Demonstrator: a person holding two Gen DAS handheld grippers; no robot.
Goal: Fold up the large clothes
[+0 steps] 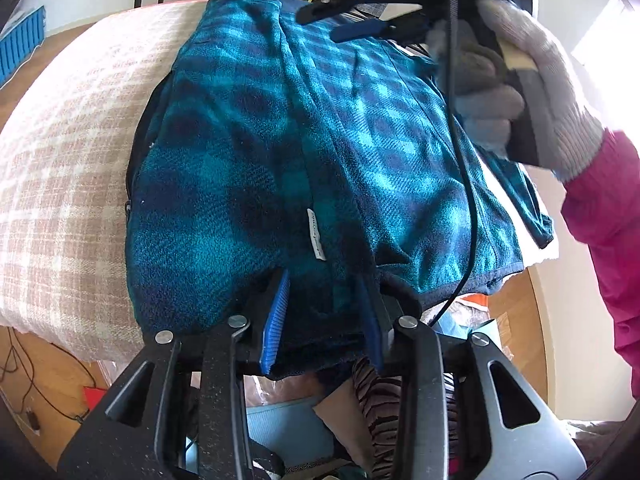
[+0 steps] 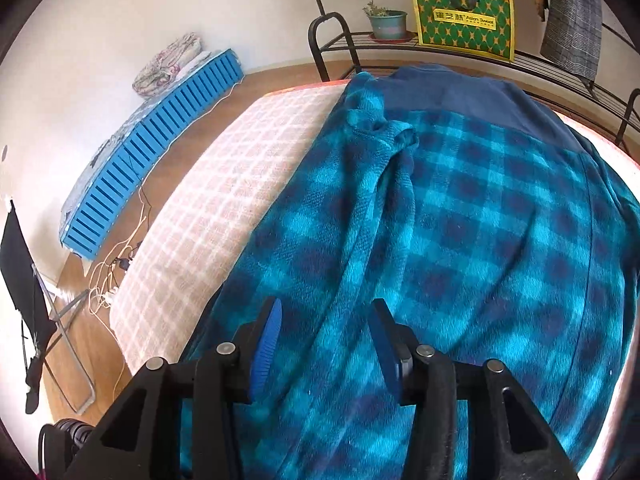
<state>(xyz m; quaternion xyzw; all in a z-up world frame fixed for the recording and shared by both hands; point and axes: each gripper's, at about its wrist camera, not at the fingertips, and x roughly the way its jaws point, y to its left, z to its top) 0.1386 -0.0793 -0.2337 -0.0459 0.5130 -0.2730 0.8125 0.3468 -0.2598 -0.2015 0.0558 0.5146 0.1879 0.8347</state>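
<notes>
A teal and navy plaid fleece garment [image 1: 280, 128] lies on a table covered by a pink and white checked cloth [image 1: 80, 140]. My left gripper [image 1: 324, 300] is at the garment's near hem, its blue pads on either side of a thick bunch of the fleece. My right gripper [image 1: 348, 18] shows at the top of the left wrist view, held by a gloved hand, above the garment's far part. In the right wrist view the right gripper [image 2: 324, 340] is open just over the fleece [image 2: 460, 240], with a raised fold running between the fingers.
A metal rack [image 2: 340, 40] with a potted plant [image 2: 386, 22] and a green and yellow box [image 2: 464, 14] stands behind the table. A blue slatted crate [image 2: 152, 148] and cables lie on the wooden floor at left. Bags and clutter lie below the table's near edge [image 1: 360, 420].
</notes>
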